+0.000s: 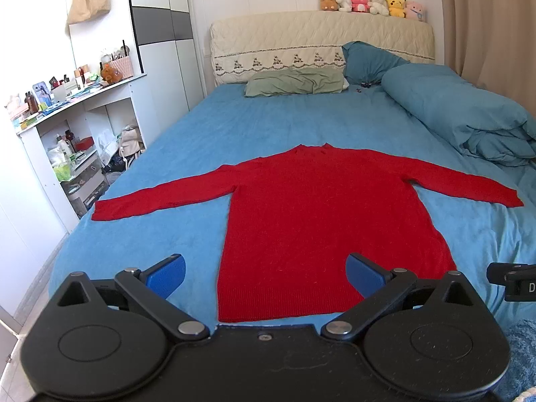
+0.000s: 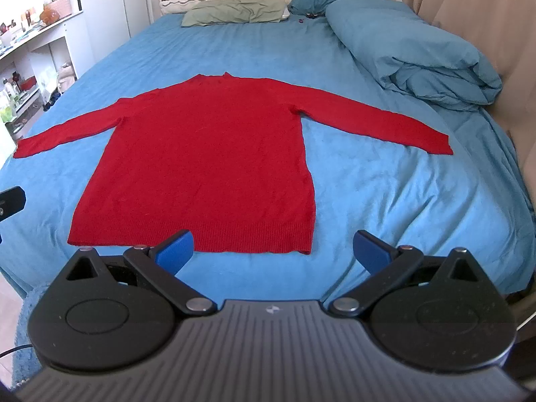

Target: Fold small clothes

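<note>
A red long-sleeved sweater [image 1: 311, 207] lies flat on the blue bed sheet [image 1: 187, 140], sleeves spread out to both sides, hem toward me. It also shows in the right wrist view [image 2: 204, 154]. My left gripper [image 1: 264, 276] is open and empty, hovering over the sweater's hem at the near edge of the bed. My right gripper [image 2: 273, 251] is open and empty, just in front of the hem's right corner. Neither gripper touches the cloth.
A rolled blue duvet [image 1: 459, 110] lies along the bed's right side. A green pillow [image 1: 294, 82] and a blue pillow [image 1: 368, 60] lie at the headboard. White shelves with clutter [image 1: 70, 127] stand left of the bed. A curtain [image 2: 475, 16] hangs at the right.
</note>
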`<state>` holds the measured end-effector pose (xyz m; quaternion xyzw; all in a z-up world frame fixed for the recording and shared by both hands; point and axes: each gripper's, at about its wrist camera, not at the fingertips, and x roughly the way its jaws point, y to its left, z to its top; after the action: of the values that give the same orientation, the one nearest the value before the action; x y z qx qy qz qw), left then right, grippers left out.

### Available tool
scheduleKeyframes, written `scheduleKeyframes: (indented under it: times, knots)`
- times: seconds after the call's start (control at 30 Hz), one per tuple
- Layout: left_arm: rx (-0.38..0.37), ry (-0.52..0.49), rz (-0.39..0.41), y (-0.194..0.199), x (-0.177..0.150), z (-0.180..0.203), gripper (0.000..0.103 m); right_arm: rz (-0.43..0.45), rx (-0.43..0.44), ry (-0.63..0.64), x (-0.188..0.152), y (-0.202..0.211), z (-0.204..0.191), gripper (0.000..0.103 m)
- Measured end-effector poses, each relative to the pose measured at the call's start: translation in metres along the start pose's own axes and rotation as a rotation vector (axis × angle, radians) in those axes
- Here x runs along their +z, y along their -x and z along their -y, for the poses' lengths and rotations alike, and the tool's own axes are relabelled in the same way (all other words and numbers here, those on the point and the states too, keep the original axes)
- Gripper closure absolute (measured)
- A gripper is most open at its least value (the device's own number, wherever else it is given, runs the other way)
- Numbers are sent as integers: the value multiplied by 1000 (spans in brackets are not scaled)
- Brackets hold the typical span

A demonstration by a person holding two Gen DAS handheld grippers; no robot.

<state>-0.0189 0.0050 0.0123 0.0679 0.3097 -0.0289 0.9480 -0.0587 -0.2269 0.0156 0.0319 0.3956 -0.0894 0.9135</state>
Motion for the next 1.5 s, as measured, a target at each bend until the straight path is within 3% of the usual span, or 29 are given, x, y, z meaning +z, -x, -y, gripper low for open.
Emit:
scheduleKeyframes:
  times: [1.5]
  knots:
    - [-18, 8, 22, 5, 11, 0, 0, 32, 3, 3, 5, 12, -2, 0]
